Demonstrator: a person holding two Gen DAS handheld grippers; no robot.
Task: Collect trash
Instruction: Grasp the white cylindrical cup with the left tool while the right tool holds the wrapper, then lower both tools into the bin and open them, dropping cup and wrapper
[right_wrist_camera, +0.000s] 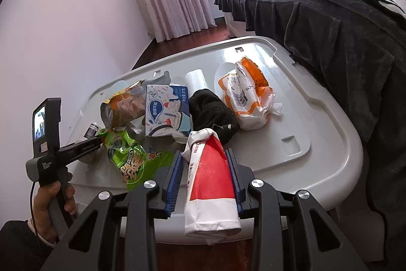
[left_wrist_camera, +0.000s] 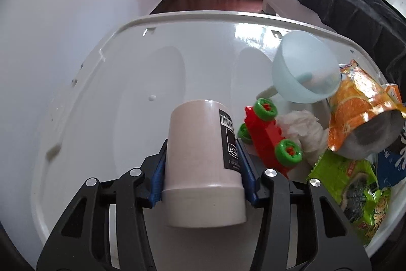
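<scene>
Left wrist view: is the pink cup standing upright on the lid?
No, the pink cup lies on its side between the left gripper's blue fingers, closed base pointing away from the camera.

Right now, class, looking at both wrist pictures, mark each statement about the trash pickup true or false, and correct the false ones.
1. The left tool has a pale cup between its pads. True.
2. The cup stands upright on its base. False: it is upside down, its rim nearest the camera.
3. The right tool is empty. False: it is shut on a red and white wrapper.
4. A red toy car with green wheels lies beside the cup. True.
5. The black sock hangs off the lid. False: it lies on it.
</scene>
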